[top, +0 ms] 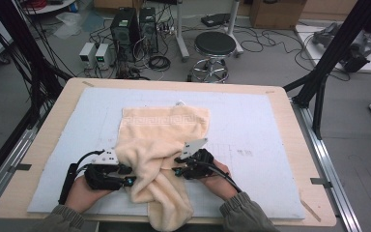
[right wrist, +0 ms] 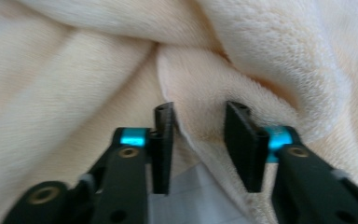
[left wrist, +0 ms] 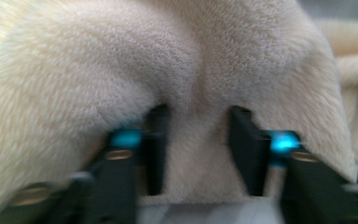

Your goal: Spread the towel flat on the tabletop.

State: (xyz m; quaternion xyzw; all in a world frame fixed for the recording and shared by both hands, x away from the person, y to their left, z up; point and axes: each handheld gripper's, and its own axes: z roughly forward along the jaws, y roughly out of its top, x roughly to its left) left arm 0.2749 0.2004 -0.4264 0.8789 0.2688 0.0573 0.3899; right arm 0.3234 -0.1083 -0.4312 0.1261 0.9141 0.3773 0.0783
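Lying on the pale blue mat (top: 251, 125), the cream towel (top: 162, 140) is flat at its far end, with a woven key-pattern band across it, and bunched at the near end, where a twisted tail hangs over the table (top: 290, 111) edge at 6 o'clock.

Left gripper (top: 128, 176): at 9 o'clock of the bunched part, held low by the left hand (top: 84, 193), jaws pointing toward 3 o'clock into the towel's side. In the left gripper view the left gripper (left wrist: 198, 149) stands partly open, a fold of pile filling the gap. Picture blurred; cannot tell whether the pads press on the cloth.

Right gripper (top: 178, 166): at 3 o'clock of the bunch, held by the right hand (top: 220, 181), jaws pointing toward 9 o'clock. In the right gripper view the right gripper (right wrist: 198, 149) is partly open, with a folded towel edge lying between the jaws. A narrow gap shows along the left jaw, and the mat is visible below. No firm pinch seen.

Both grippers sit near each other, the towel between them.
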